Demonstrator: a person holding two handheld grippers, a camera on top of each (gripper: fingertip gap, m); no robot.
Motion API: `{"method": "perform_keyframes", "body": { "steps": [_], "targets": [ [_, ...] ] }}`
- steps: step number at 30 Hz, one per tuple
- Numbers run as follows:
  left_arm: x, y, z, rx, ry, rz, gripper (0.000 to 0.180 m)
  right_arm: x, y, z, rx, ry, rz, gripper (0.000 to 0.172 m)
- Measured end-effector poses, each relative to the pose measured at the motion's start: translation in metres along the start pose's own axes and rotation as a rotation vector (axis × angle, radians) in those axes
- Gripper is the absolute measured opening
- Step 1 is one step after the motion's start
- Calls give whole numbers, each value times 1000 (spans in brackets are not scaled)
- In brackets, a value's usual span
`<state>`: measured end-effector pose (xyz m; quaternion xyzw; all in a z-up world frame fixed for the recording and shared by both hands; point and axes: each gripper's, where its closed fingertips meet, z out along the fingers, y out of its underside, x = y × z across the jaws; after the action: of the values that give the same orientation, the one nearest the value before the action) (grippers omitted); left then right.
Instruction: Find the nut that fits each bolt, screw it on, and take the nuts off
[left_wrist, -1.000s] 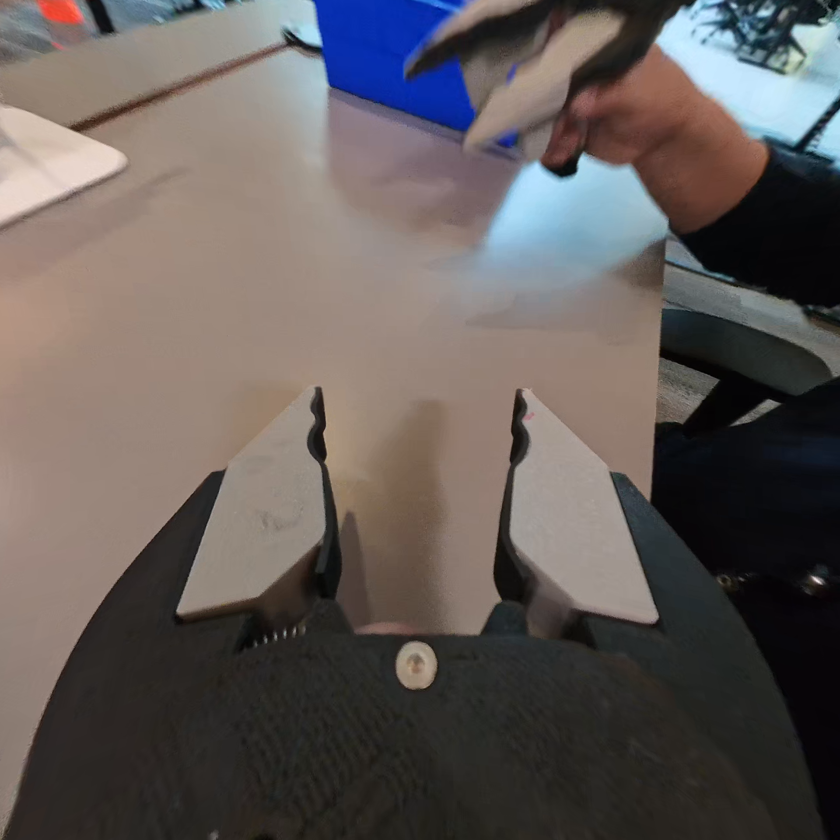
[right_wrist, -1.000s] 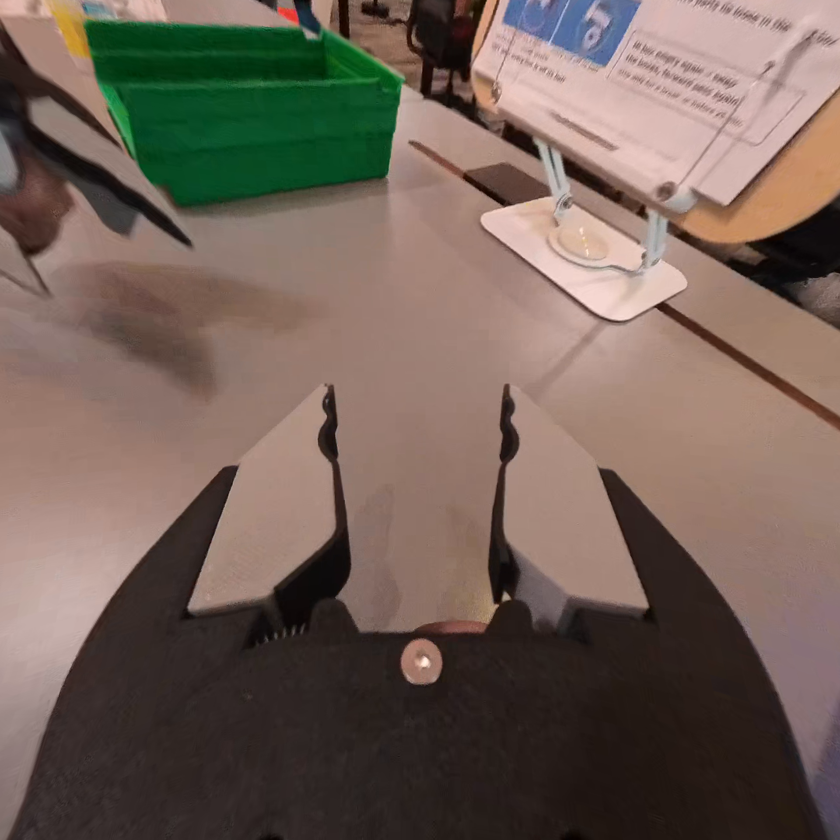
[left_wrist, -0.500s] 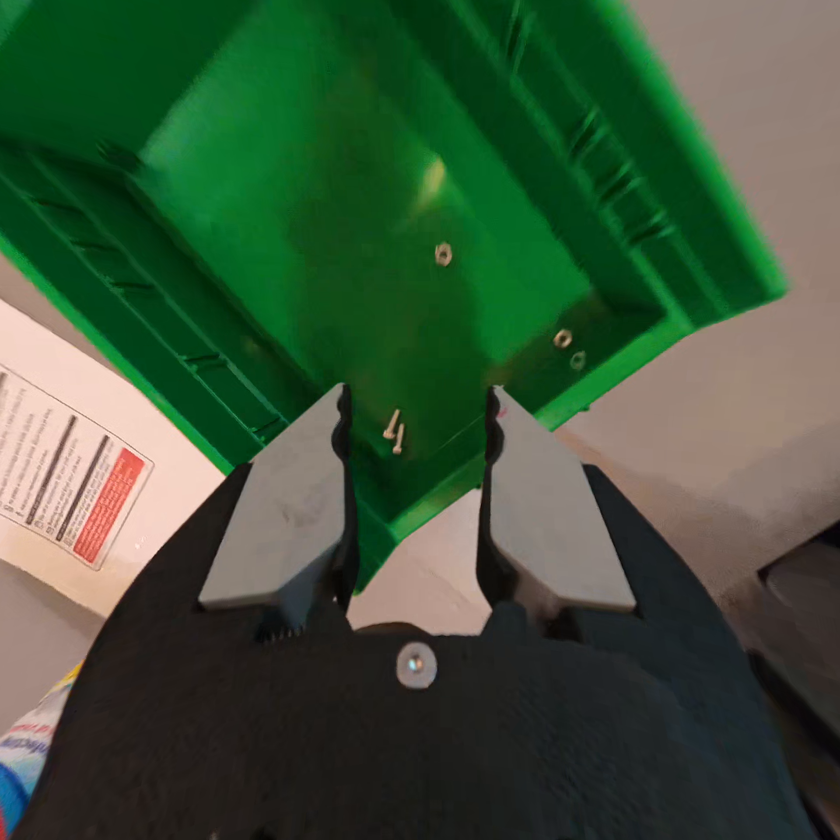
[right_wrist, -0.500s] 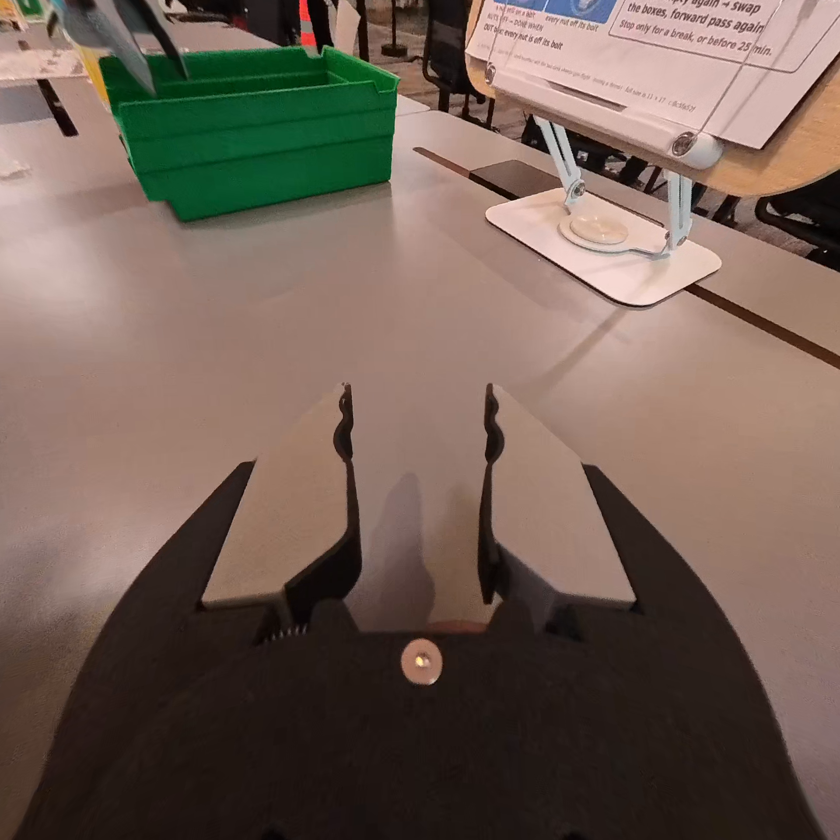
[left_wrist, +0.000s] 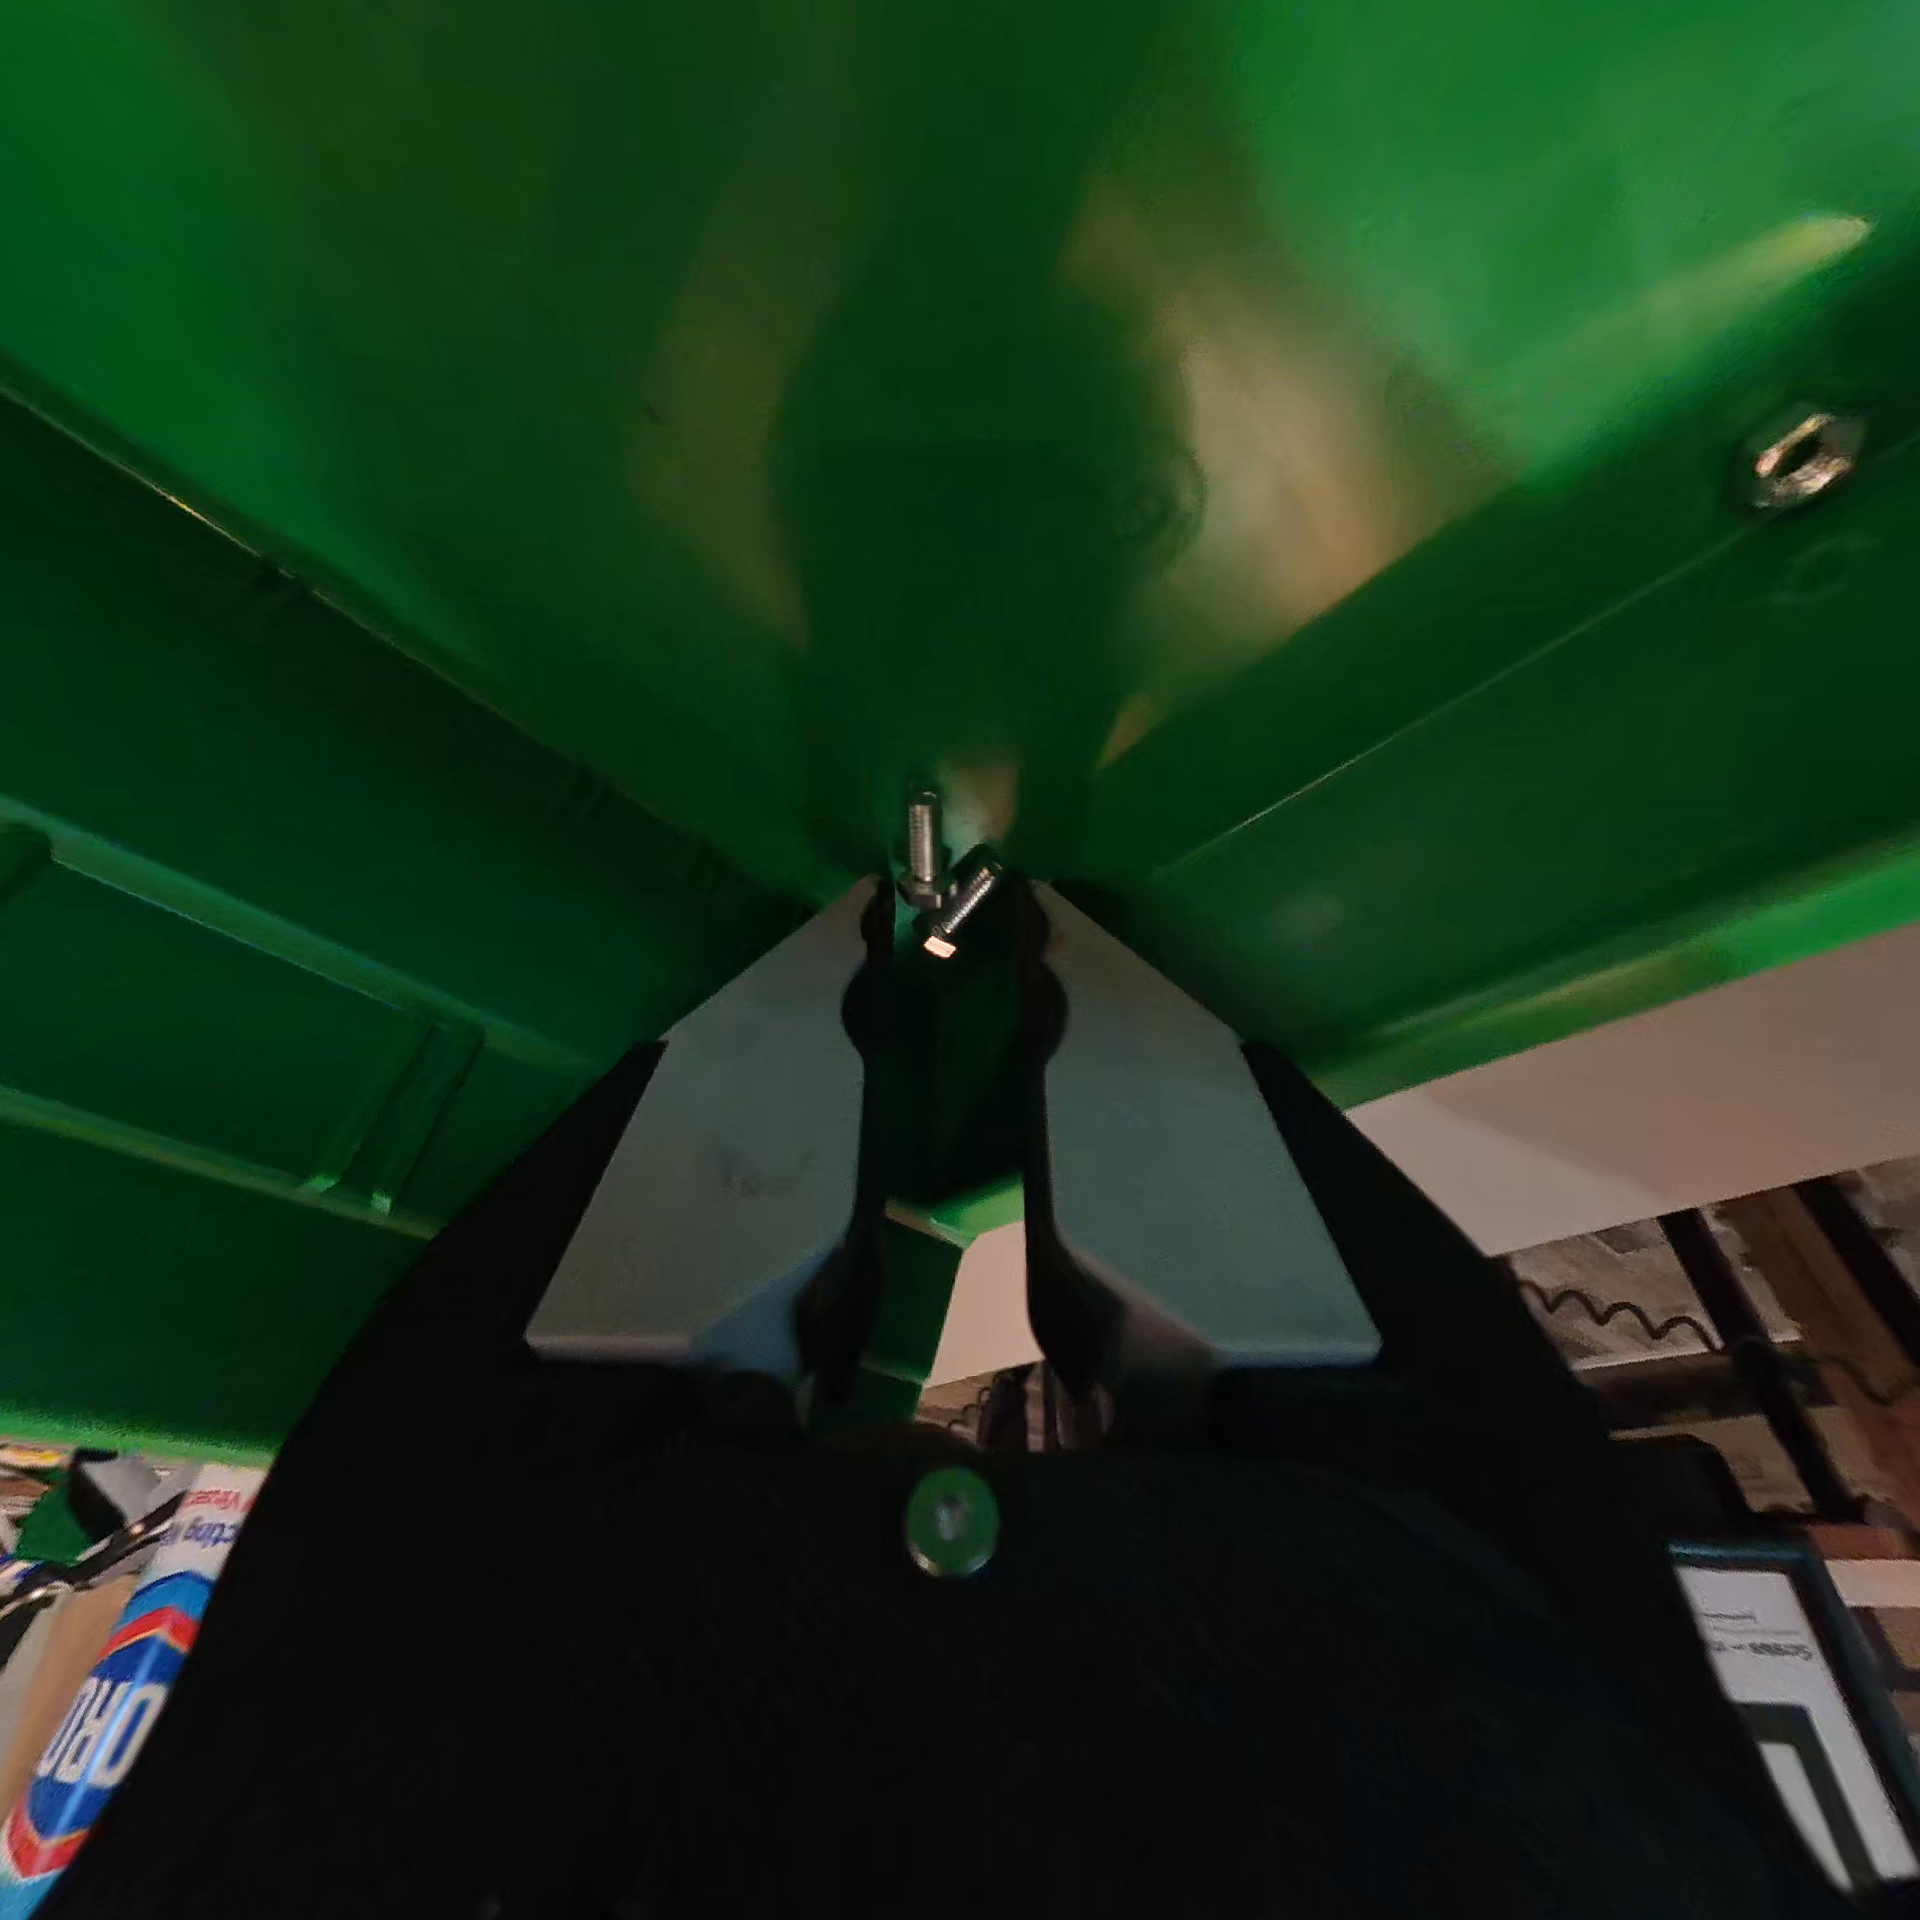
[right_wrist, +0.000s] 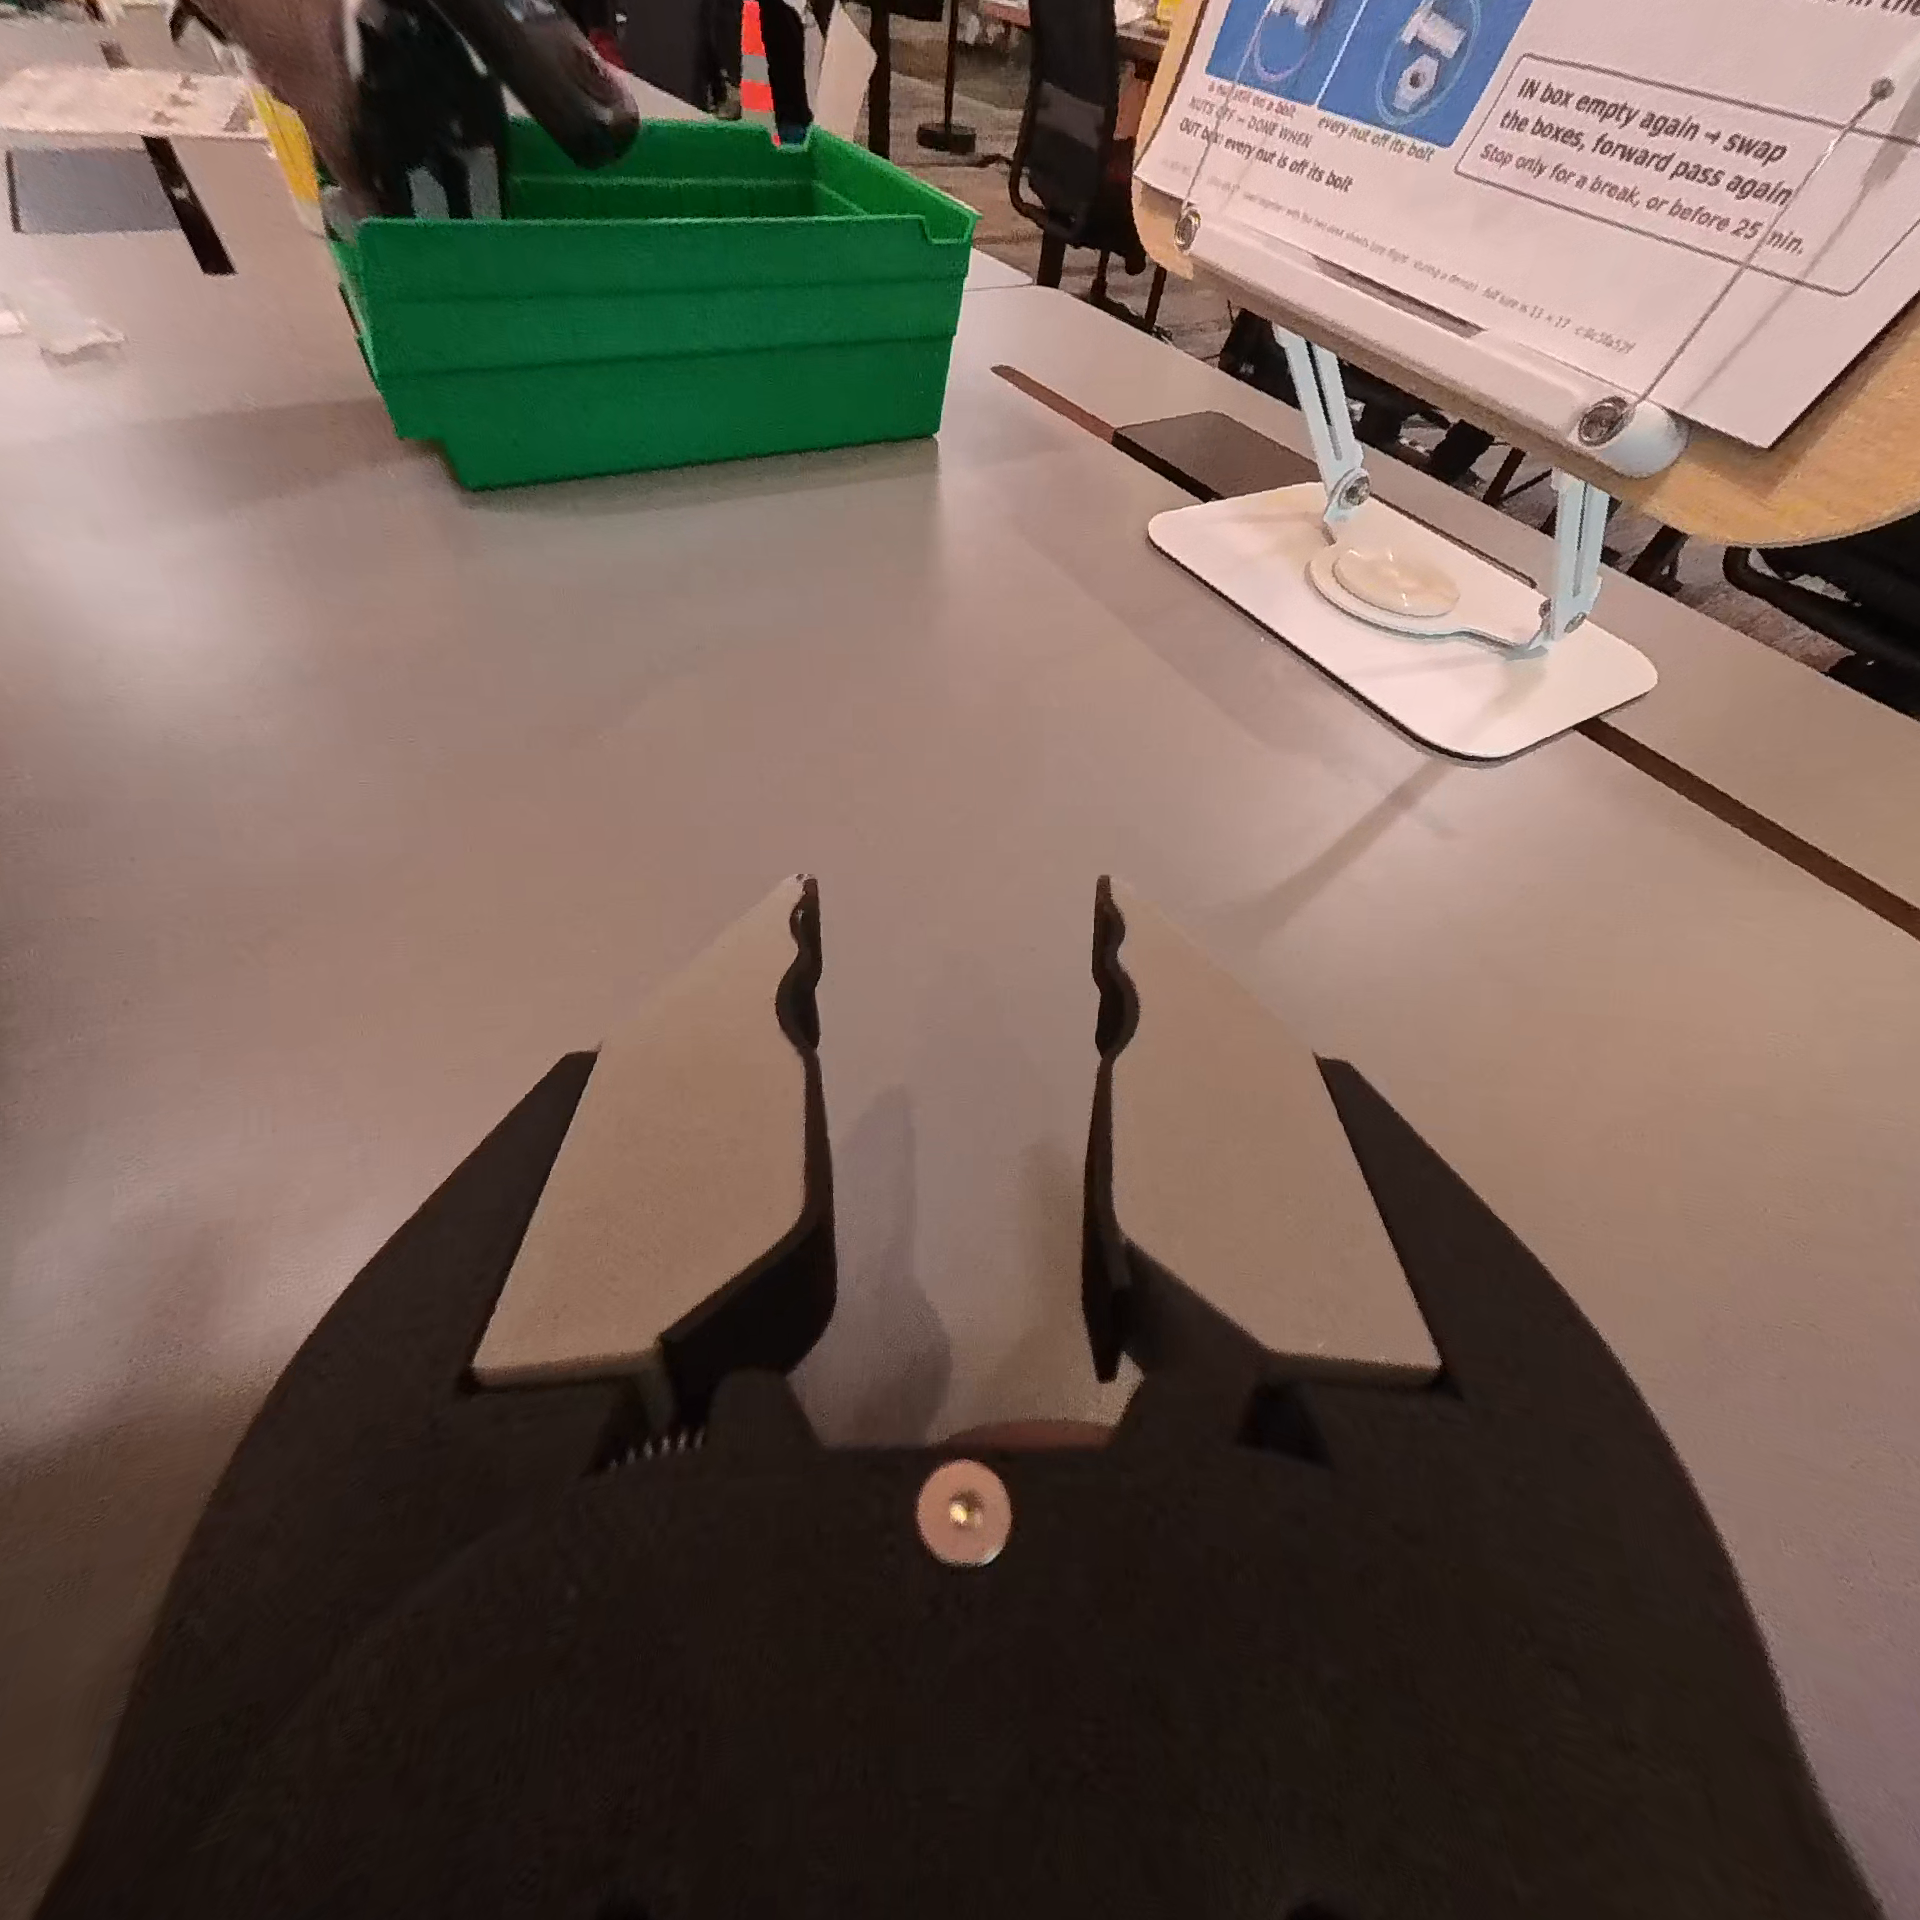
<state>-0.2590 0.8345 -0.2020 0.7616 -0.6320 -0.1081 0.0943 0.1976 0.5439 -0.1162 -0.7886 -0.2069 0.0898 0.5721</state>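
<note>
Left tongs (left_wrist: 951, 894) lowered into green bin (left_wrist: 1455, 727), narrowed around two bolts (left_wrist: 940, 883) in its corner, pinch perhaps not yet made. Best to take only one bolt, by the shank. Right tongs (right_wrist: 956, 904) spread, bare, above surface (right_wrist: 520, 727).

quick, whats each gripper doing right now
Left gripper: inside the green bin, jaws narrowed around two bolts, grip not clear.
Right gripper: open, empty, over the table.
</note>
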Motion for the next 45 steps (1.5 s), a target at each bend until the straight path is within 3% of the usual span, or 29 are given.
{"method": "perform_keyframes", "body": {
  "steps": [9,10,19,29,33,37,41,45],
  "targets": [
    [-1,-5,-8,121,-69,-70,11,-2,-9,-7,34,30,-47,44],
    [-2,-5,-11,138,-84,-73,3,-1,-9,-8,35,36,-49,44],
    [9,-9,-23,204,-138,-81,2,11,0,-6,10,80,-35,42],
    [26,-32,-90,480,-220,-94,2,17,10,1,-15,100,-16,40],
    [72,-70,-144,724,-201,-7,2,20,15,4,-32,124,-45,40],
    [164,-125,-180,908,-102,211,2,24,17,5,-33,143,-52,40],
    [258,-189,-161,941,48,423,2,28,18,6,-32,161,-58,40],
    [299,-236,-122,874,87,505,2,33,22,5,-34,184,-60,40]
  ]
}}
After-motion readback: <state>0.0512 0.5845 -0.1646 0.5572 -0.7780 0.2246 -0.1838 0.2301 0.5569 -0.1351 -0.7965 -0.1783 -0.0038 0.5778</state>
